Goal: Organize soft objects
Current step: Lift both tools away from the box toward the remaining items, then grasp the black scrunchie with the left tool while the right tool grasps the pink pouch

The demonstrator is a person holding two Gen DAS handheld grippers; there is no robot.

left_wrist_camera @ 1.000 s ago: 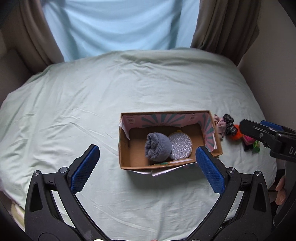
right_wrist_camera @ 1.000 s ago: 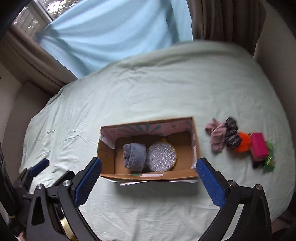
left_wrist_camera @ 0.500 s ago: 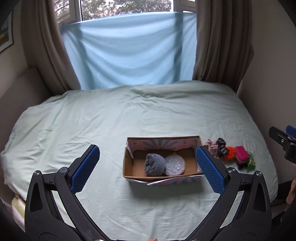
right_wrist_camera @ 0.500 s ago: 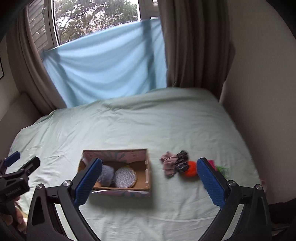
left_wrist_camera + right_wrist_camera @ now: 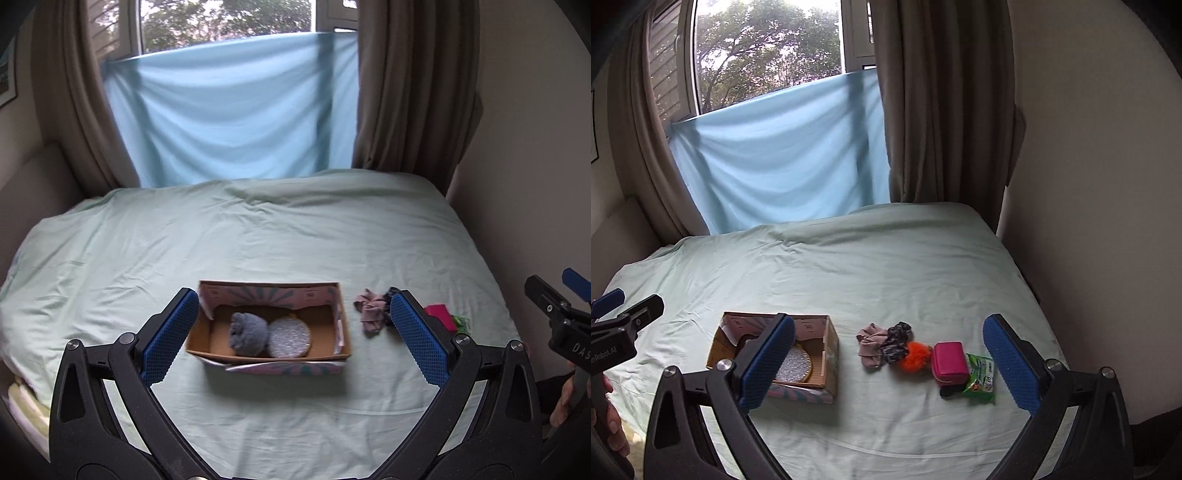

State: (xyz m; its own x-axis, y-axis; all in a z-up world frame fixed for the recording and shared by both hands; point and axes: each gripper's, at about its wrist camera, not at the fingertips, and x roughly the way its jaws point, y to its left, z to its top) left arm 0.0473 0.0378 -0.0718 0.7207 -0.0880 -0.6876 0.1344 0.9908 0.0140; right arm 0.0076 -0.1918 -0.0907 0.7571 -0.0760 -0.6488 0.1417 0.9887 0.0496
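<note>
Both claws hung spread wide and empty above the near edge of the pale green bed sheet point(image 5: 886, 266). The left claw point(image 5: 295, 336) framed the open cardboard box with pink patterned flaps point(image 5: 273, 360), where a rolled grey sock point(image 5: 246, 334) and a round silvery glitter pad point(image 5: 290, 338) already lay side by side. The right claw point(image 5: 888, 363) faced the loose row to the right of the box: a dusty pink scrunchie point(image 5: 871, 345) touching a dark patterned scrunchie point(image 5: 895, 343), then an orange fluffy pom-pom point(image 5: 916, 356), a magenta zip pouch point(image 5: 948, 362) and a green tissue packet point(image 5: 979, 376).

The step in hand looked like reaching for the next loose piece. The pink scrunchie, nearest the box, seemed the sensible pick; it would go best with the right claw dropping straight down over its left side, so the dark scrunchie was not dragged along. A pinch on the bunched fabric should hold, since it would squash rather than slip.

Open sheet lay far and near of the row, and a clear gap separated it from the box. The packet sat closest to the bed's right edge, near the wall. The box's raised right wall would need clearing on the carry.
</note>
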